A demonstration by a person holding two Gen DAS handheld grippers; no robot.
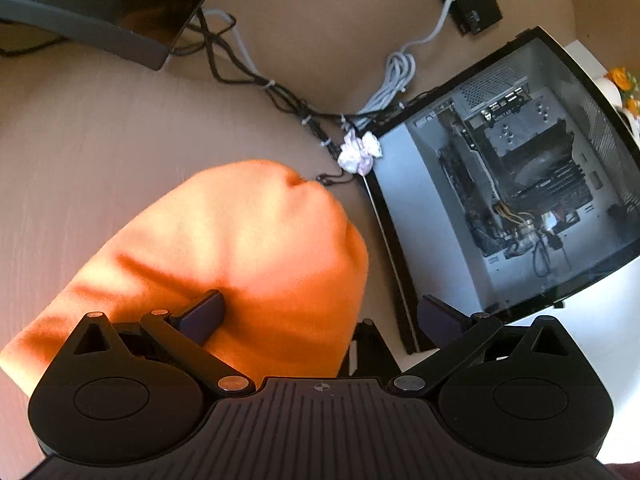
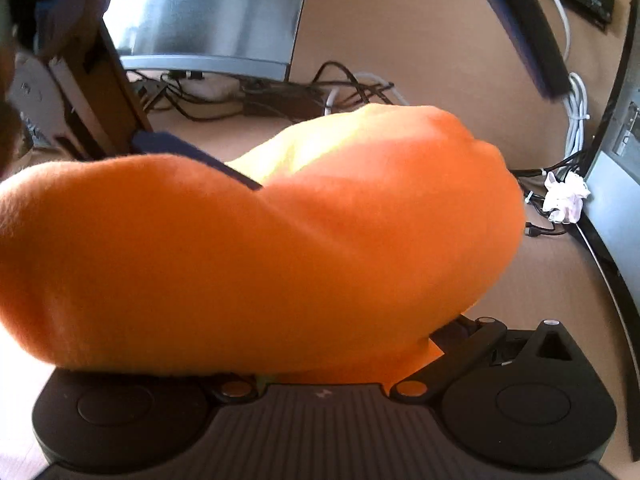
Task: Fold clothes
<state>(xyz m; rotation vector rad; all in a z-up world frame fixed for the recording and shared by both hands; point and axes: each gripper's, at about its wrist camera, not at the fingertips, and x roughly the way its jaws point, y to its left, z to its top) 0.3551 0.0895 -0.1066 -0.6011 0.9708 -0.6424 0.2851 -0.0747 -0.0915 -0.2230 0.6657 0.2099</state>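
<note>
We see the orange garment (image 1: 224, 248) bunched on the bench (image 1: 80, 140), just beside the computer case (image 1: 508, 176). Our left tongs (image 1: 320, 312) stand wide, one finger on the cloth. Our right tongs (image 2: 320, 360) are buried under it; whether they grip, we cannot tell. The bundle's long axis runs away from the case, the right nearer.

I see the orange cloth (image 2: 280, 240) as soft, matt fleece with a slightly fuzzy nap. My left gripper (image 1: 320, 316) looks like matt black plastic, ribbed on its body, with small shiny metal pins. The desk (image 1: 100, 160) is smooth matt wood-look. The computer case (image 1: 500, 180) has a glossy glass side panel.
</note>
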